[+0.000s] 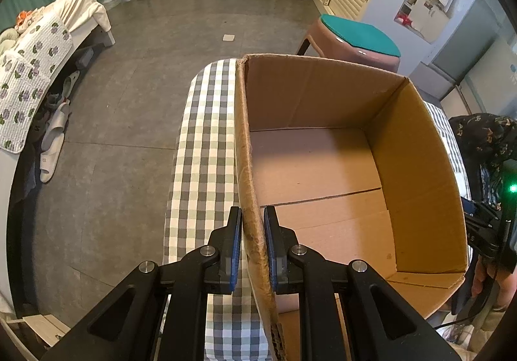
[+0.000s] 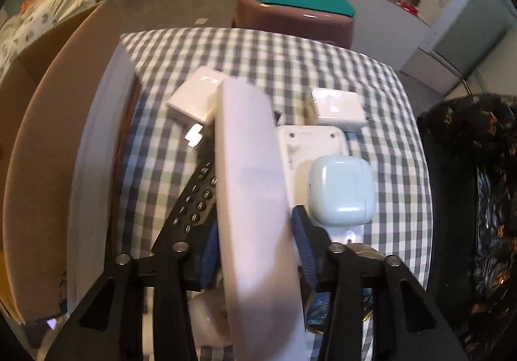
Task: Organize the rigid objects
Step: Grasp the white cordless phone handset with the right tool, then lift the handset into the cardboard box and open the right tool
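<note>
My left gripper (image 1: 252, 225) is shut on the left wall of an open, empty cardboard box (image 1: 323, 167) that stands on the checked tablecloth (image 1: 206, 147). My right gripper (image 2: 255, 231) is shut on a long white handset-shaped object (image 2: 255, 186), held above the table. Below it lie a black keypad remote (image 2: 197, 199), a pale blue earbud case (image 2: 341, 188), a white device base (image 2: 310, 141) and two white boxes (image 2: 195, 97) (image 2: 337, 109). The cardboard box (image 2: 35, 141) stands at the left in the right wrist view.
A brown stool with a teal top (image 2: 294, 12) stands beyond the table. A dark patterned bag (image 2: 475, 173) lies at the right. A bed (image 1: 42, 57) and slippers (image 1: 53, 141) are at the left on the floor side.
</note>
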Available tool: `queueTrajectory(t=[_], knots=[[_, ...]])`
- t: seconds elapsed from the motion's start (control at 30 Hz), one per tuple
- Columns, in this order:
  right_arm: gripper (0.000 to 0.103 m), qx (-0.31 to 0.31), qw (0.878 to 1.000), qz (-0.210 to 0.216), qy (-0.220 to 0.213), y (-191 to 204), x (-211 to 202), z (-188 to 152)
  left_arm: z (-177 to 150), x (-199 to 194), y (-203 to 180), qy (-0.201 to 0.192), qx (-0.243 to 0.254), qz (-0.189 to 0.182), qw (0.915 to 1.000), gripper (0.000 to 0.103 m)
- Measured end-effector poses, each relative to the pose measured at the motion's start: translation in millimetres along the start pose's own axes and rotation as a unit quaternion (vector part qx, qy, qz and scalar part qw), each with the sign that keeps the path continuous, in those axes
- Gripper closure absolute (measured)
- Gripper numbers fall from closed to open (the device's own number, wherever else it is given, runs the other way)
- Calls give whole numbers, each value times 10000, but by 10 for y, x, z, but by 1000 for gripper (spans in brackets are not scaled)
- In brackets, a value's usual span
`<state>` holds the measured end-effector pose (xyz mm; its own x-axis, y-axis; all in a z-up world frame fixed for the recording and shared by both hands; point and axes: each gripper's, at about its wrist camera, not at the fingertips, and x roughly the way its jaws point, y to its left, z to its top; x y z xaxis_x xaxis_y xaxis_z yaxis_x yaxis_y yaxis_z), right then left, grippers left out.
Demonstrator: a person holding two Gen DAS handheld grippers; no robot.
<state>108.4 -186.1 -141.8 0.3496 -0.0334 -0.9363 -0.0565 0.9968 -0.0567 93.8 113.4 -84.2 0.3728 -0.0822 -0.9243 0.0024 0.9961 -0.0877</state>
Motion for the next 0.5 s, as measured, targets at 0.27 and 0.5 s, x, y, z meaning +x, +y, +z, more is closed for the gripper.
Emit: queueTrajectory(t=[0.27, 0.5], knots=[[82, -78, 9995, 108, -283, 16, -176, -16, 4, 0, 16, -2, 7, -8, 10000, 89], [84, -137, 9989, 204, -388, 4, -342, 16, 14, -5, 10, -1, -11, -11, 10000, 89]])
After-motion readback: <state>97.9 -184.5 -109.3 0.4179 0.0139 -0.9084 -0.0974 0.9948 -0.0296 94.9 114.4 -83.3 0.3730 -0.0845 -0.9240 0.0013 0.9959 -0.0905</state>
